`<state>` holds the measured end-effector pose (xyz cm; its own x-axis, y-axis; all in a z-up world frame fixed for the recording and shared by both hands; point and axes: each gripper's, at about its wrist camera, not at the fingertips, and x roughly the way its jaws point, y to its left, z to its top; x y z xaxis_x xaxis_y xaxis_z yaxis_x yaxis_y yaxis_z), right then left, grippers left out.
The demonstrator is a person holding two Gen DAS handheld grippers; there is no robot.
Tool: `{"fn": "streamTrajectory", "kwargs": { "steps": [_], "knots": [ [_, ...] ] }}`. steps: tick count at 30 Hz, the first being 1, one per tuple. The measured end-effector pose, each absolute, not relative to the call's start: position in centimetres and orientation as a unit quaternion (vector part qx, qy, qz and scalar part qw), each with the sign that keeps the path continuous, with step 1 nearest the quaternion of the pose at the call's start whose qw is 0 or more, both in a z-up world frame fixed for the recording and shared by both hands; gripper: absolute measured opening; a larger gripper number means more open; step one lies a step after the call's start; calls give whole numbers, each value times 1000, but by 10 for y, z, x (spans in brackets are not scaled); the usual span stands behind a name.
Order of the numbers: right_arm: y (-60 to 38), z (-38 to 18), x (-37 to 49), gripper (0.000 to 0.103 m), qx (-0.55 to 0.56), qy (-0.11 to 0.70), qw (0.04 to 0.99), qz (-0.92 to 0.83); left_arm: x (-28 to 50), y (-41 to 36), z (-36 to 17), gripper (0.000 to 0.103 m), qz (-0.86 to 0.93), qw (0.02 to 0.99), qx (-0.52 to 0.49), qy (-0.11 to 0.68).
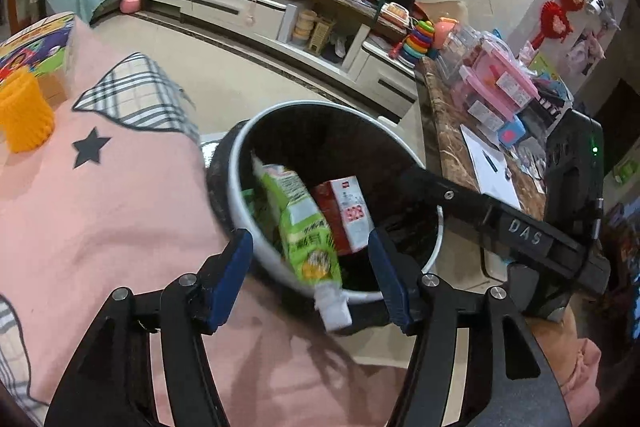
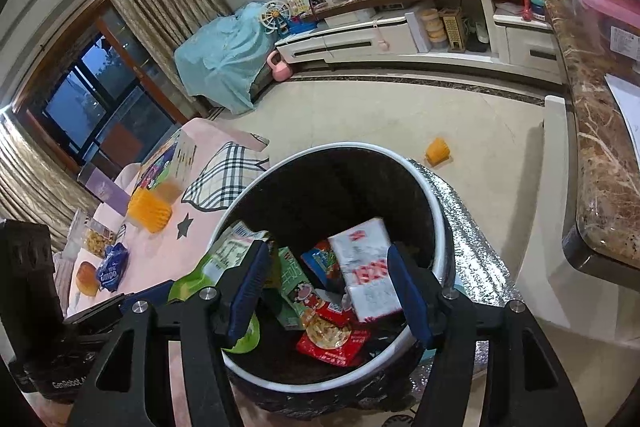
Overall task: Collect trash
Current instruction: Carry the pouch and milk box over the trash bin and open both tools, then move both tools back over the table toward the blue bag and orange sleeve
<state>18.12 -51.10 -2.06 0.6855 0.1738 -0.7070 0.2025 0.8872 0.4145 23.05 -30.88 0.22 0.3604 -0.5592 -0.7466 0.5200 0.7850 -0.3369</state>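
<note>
A black trash bin with a white rim [image 1: 320,103] [image 2: 352,145] stands by the pink-covered table. My left gripper [image 1: 310,279] hangs open over its near rim. A blurred green-and-white packet [image 1: 304,227] lies between the blue pads [image 1: 232,279], touching neither; the right wrist view shows it at the bin's left edge [image 2: 200,267]. My right gripper [image 2: 328,291] is open above the bin, with a white-and-red packet [image 2: 366,267] below it on other wrappers, close to the right pad. In the left wrist view that packet [image 1: 348,213] rests inside the bin.
On the pink tablecloth [image 1: 100,227] sit an orange pleated cup [image 2: 150,209], a blue biscuit packet [image 2: 114,267] and a bun [image 2: 86,277]. Another orange cup [image 2: 438,151] lies on the floor. A marble counter [image 2: 600,167] runs along the right. Silver foil [image 2: 472,247] lies under the bin.
</note>
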Motion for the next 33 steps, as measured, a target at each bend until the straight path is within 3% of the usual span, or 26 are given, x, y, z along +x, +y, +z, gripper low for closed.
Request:
{"fn": "streamTrajectory", "kwargs": {
  "steps": [10, 33],
  "knots": [
    [-483, -8, 174, 75, 237, 381, 894, 11, 218, -239, -2, 61, -286, 845, -71, 447],
    [-333, -14, 200, 88, 200, 387, 891, 126, 201, -65, -36, 64, -137, 876, -142, 439]
  ]
}}
